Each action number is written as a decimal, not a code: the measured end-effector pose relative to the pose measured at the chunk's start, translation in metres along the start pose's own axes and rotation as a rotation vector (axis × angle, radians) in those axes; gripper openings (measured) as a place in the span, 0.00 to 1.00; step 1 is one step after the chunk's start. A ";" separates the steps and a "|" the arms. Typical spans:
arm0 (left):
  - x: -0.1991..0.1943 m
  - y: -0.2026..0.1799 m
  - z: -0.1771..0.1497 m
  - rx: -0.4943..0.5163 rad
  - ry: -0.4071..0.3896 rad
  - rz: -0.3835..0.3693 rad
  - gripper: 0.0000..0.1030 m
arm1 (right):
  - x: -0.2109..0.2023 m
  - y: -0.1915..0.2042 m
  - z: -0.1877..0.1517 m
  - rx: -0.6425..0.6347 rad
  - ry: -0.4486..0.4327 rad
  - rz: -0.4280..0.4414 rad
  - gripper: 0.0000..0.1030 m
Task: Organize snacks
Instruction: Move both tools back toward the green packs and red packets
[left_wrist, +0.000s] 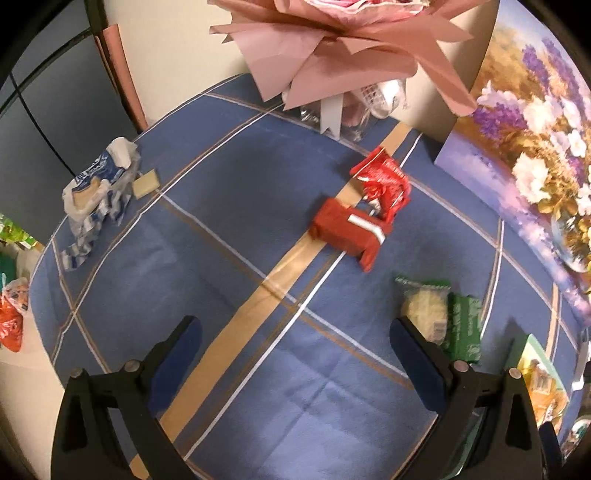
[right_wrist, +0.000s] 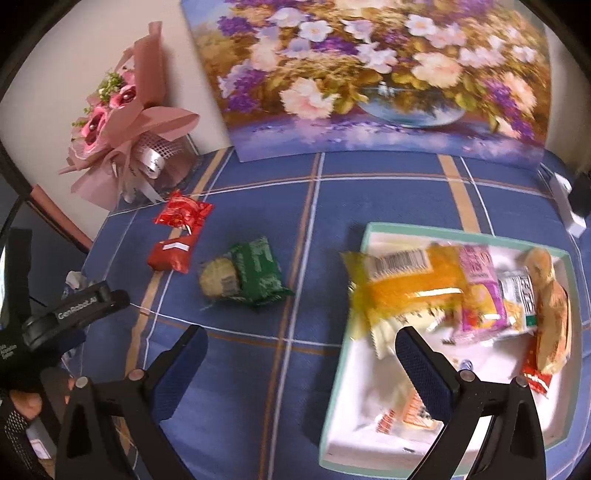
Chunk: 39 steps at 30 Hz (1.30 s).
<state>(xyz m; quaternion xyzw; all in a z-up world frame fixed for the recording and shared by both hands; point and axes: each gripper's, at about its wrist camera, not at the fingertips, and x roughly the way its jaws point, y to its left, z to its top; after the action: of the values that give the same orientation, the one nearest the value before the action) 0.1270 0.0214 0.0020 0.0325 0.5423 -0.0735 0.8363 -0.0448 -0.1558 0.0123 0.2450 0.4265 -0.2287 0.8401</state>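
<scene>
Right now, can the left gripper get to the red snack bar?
Probably yes. The left gripper is open, holding nothing, and only bare tablecloth lies between it and the red snack bar. The crumpled red wrapper sits just behind the bar.

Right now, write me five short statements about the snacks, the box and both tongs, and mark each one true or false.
1. The right tongs are open and hold nothing. True.
2. The green snack packet lies inside the box. False: it lies on the blue tablecloth, left of the box.
3. Two red snack packets lie on the tablecloth near the pink bouquet. True.
4. The box is empty. False: it holds several packets, including a yellow packet over its left rim.
5. The left tongs grip a red packet. False: they are open, over bare cloth.
</scene>
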 end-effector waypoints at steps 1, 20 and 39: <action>0.000 0.000 0.001 0.000 -0.004 -0.002 0.98 | 0.001 0.004 0.004 -0.013 0.001 -0.004 1.00; 0.041 0.002 0.009 -0.058 0.003 -0.070 0.98 | 0.041 0.034 0.047 -0.099 0.081 -0.023 1.00; 0.075 0.003 0.014 -0.094 0.074 -0.145 0.98 | 0.093 0.054 0.055 -0.202 0.148 -0.074 0.89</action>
<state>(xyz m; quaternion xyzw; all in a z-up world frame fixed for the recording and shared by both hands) 0.1697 0.0157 -0.0606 -0.0434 0.5766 -0.1072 0.8088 0.0706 -0.1635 -0.0246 0.1596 0.5170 -0.1968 0.8176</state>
